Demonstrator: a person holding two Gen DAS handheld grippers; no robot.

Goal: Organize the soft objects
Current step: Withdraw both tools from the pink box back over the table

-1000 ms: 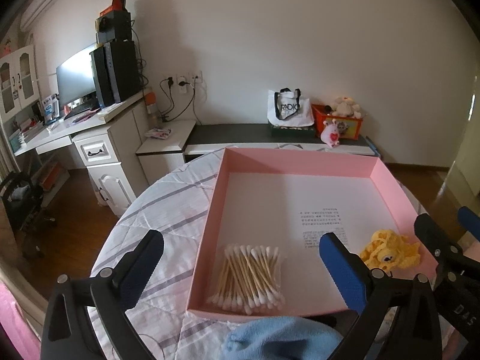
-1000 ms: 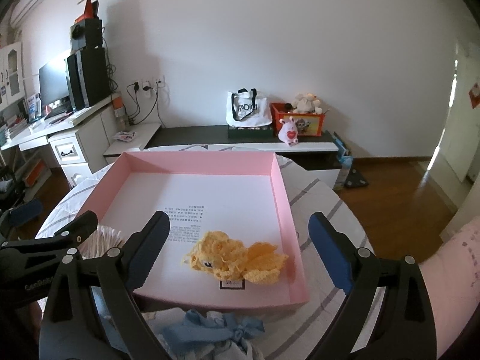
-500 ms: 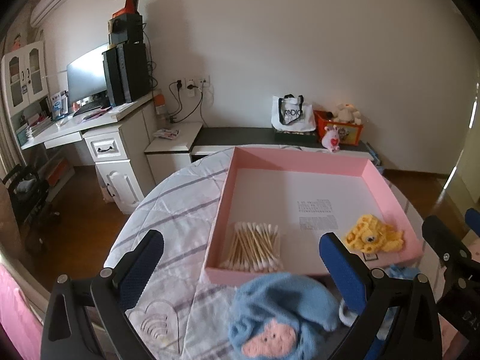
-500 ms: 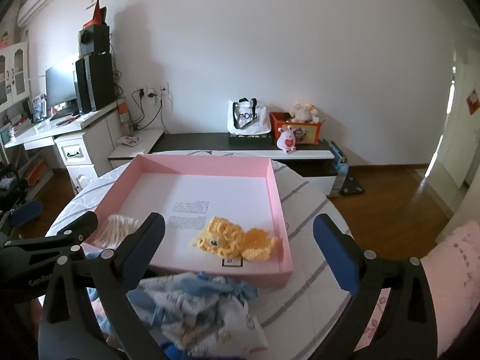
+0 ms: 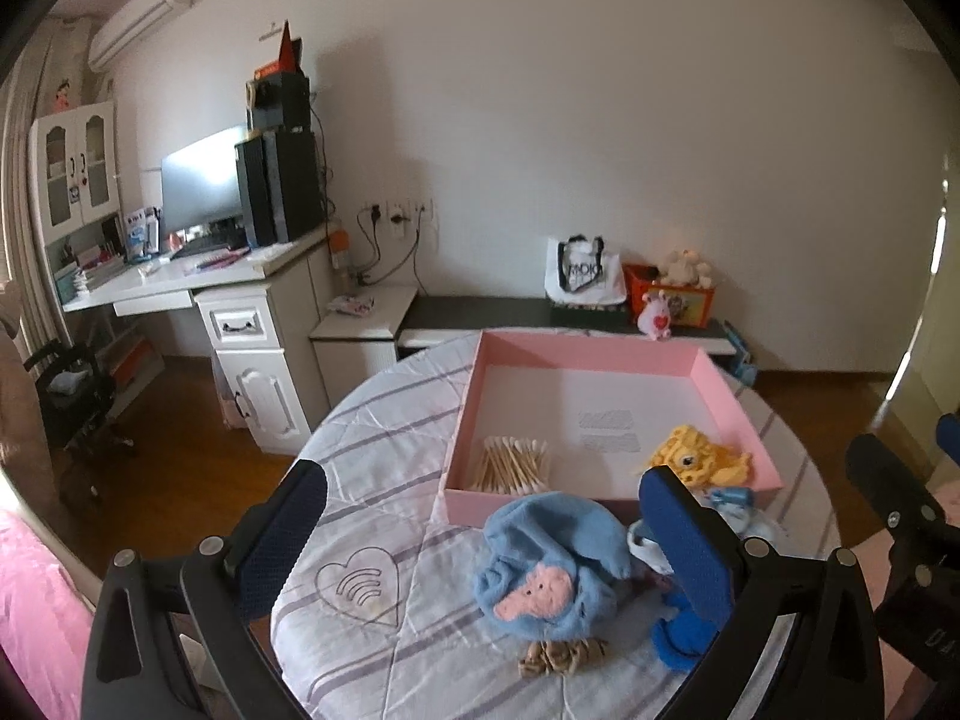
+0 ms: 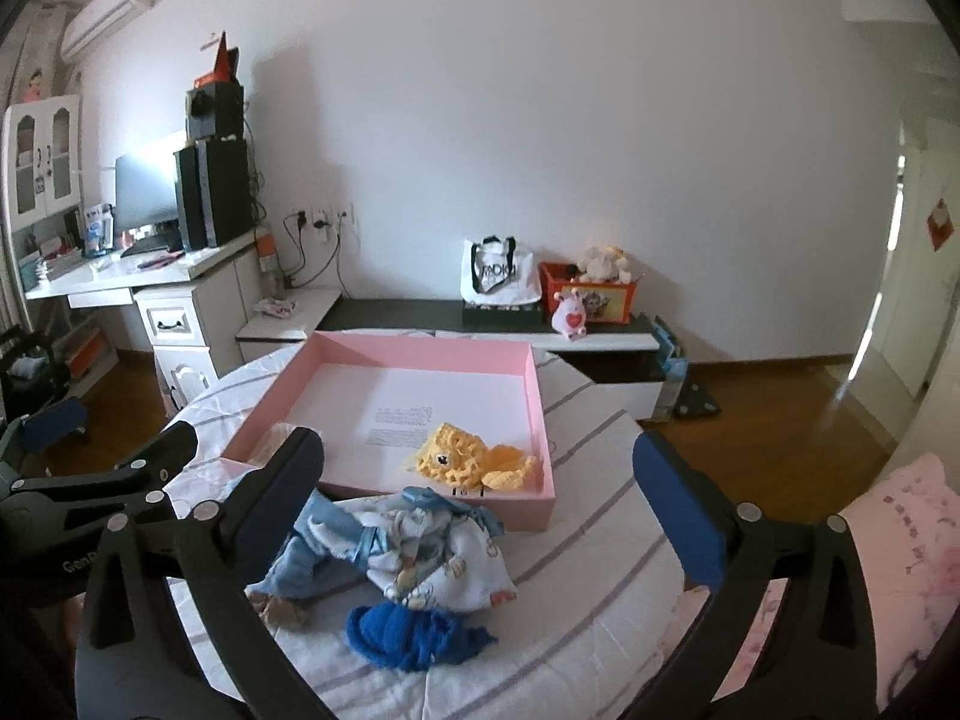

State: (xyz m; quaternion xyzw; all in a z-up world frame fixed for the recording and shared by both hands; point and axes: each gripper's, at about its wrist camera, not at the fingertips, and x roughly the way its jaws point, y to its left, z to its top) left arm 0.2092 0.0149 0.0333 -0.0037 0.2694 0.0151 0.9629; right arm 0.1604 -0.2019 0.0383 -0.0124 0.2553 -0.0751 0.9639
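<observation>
Striped quilted cloth covers the round table (image 5: 384,480) under both pairs of tongs, which hold nothing.

Left tongs (image 5: 480,516) stand wide apart above the near edge, nothing between their blue pads; right tongs (image 6: 480,480) have just been opening and are spread wide too, also with nothing between them. Just beyond them on the cloth lie a light blue hat with a pink patch (image 5: 549,564), a printed baby garment (image 6: 432,546) to its right, and a dark blue knit piece (image 6: 408,633) nearest of all. Farther on sits the pink tray (image 6: 543,414), with a yellow crocheted toy (image 6: 465,459) in its near right corner and a packet of cotton swabs (image 5: 513,465) in its near left corner. Against the far wall runs a low shelf (image 6: 420,309).
</observation>
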